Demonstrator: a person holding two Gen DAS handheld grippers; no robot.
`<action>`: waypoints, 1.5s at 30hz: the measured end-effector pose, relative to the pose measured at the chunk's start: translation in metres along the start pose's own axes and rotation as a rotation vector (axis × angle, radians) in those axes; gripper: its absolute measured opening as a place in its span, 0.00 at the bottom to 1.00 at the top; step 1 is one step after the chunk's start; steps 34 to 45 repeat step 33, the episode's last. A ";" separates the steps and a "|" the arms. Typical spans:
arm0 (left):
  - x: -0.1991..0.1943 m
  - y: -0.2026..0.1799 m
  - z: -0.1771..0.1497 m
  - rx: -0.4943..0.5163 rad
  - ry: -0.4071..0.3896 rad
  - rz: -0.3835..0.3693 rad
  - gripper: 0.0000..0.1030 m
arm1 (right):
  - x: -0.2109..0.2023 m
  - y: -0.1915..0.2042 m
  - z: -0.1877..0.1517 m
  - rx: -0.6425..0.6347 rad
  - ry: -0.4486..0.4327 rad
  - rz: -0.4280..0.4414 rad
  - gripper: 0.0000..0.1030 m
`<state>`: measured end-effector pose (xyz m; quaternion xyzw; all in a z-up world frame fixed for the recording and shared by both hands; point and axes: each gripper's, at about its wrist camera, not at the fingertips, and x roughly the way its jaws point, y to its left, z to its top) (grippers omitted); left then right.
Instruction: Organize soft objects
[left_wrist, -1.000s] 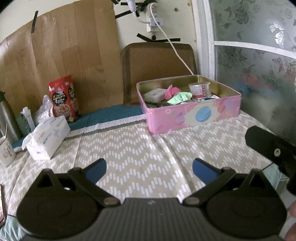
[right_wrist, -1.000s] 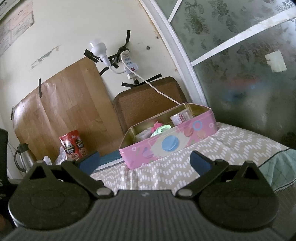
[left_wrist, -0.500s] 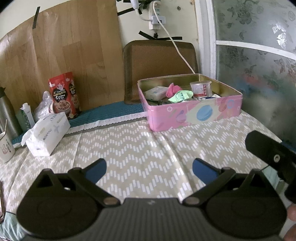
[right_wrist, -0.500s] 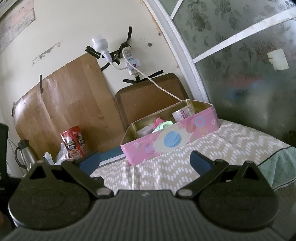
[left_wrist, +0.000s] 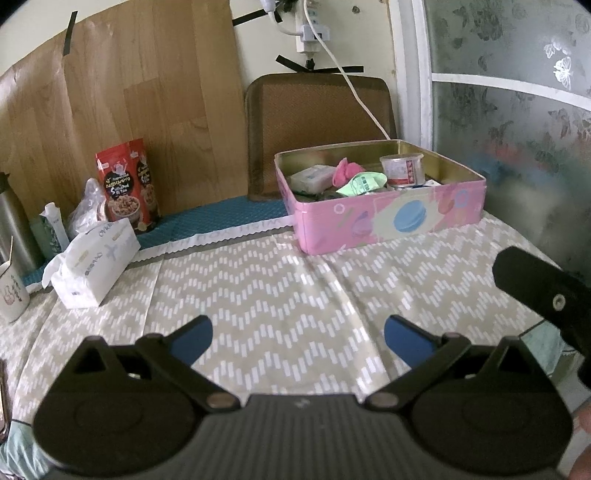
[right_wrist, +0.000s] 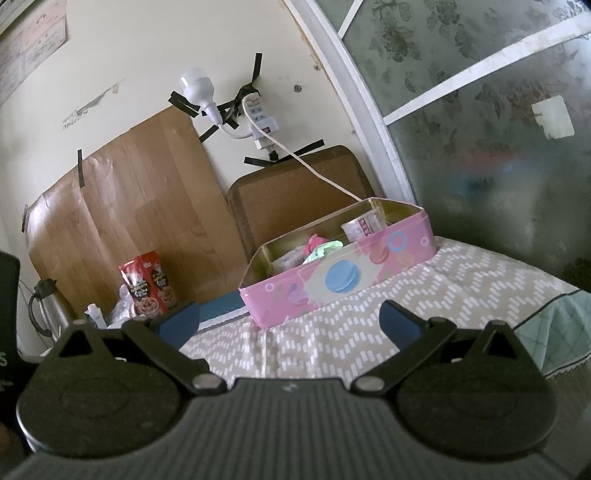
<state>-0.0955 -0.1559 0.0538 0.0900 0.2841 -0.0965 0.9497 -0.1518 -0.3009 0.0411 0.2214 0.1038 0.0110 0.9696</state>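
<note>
Left gripper (left_wrist: 298, 338) and right gripper (right_wrist: 289, 320): both gaping wide, carrying nothing, hovering above the tablecloth (left_wrist: 280, 291). Soft items are lying in the pink tin (left_wrist: 388, 218) (far side); approaching from above is looking wisest.

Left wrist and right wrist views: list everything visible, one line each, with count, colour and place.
tin box: 1, pink, far right of table
pink soft object: 1, inside tin
green packet: 1, inside tin
small can: 1, white-red, inside tin
tissue pack: 1, white, left
snack bag: 1, red, back left
flask: 1, steel, far left
tablecloth: 1, beige zigzag
power strip: 1, white, wall
left gripper: open, empty
right gripper: open, empty
</note>
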 end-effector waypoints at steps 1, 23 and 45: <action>0.001 0.000 0.000 -0.002 0.003 -0.001 1.00 | 0.001 0.000 0.000 0.000 0.001 0.000 1.00; -0.001 0.002 -0.001 -0.020 -0.007 0.008 1.00 | 0.000 0.002 -0.001 -0.002 0.007 -0.008 1.00; -0.002 0.002 0.000 -0.005 -0.036 -0.010 1.00 | 0.001 0.004 -0.002 -0.014 0.010 -0.013 1.00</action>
